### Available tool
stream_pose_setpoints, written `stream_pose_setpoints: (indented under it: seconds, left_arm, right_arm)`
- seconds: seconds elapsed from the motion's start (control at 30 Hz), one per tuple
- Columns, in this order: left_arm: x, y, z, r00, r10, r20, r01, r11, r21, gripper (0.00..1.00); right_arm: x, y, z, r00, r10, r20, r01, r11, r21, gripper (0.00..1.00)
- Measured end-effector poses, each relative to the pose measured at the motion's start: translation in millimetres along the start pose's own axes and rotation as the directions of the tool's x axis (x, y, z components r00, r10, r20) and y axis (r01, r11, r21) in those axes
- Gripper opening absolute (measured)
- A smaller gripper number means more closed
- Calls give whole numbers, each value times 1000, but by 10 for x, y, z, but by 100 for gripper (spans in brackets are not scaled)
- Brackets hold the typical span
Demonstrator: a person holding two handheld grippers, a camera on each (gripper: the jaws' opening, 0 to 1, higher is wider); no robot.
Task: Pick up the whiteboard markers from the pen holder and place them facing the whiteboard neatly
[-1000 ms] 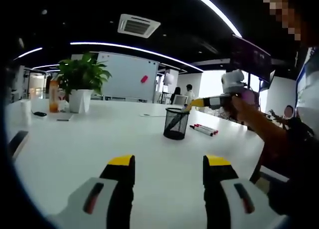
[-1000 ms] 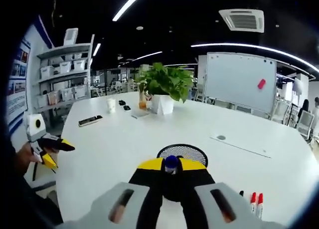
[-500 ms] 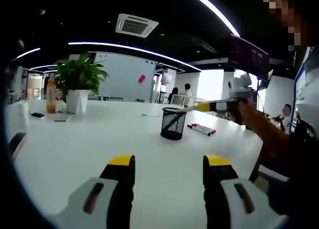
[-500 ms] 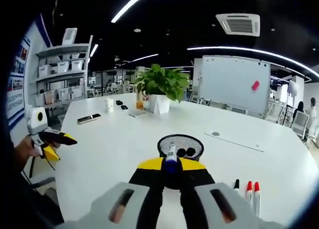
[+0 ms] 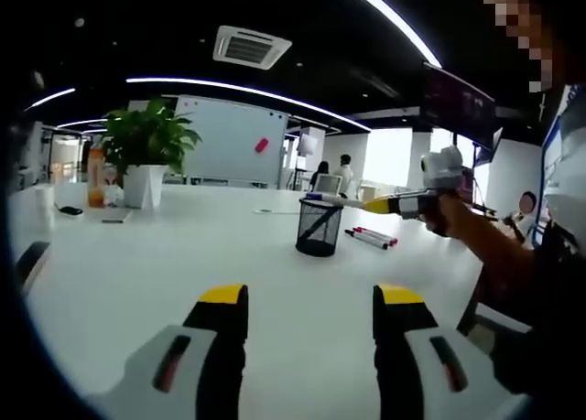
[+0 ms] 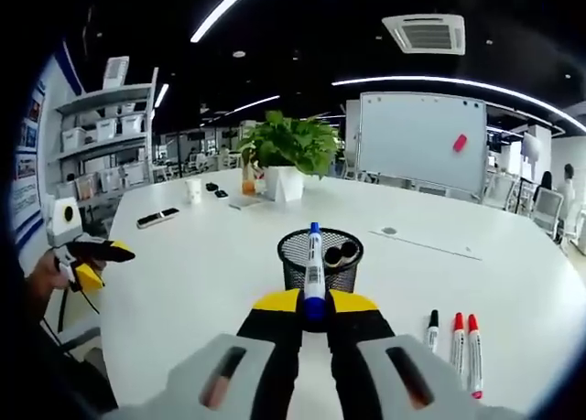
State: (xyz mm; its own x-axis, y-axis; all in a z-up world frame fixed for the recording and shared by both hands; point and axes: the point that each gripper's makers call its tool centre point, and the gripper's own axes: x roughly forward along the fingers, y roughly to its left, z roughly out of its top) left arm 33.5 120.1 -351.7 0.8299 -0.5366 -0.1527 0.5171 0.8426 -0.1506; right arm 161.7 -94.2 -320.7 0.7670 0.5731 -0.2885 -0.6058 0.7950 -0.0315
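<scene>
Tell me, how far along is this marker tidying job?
Three markers, one black-capped and two red-capped, already lie side by side on the white table. The right hand-held gripper is shut on a blue-capped marker, lifted clear of the mesh pen holder. At least two more marker ends show inside the holder. The left hand-held gripper is open, holding nothing.

Your right gripper (image 6: 314, 303) is clamped on a blue whiteboard marker (image 6: 314, 264), which sticks forward from between the yellow-tipped jaws. In the left gripper view, your right hand (image 5: 439, 210) holds that gripper level, arm extended. Your left gripper (image 5: 311, 303) hangs low with its 2 jaws spread apart, gripping nothing.
</scene>
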Motion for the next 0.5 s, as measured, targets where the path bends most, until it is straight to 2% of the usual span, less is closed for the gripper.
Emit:
stream_pose_setpoints:
  seconds: [0.27,0.5]
  left_arm:
    - [-7,20,-2,1000,6,0,-6,1000,-2,56]
    - [-13,24,-13,1000,7,-2,-7,1000,-4,56]
  right_arm:
    - [8,15,6,1000,0,3,0,1000,-3,13]
    - [-27,24,130,999,-7,47,7,1000,-8,13]
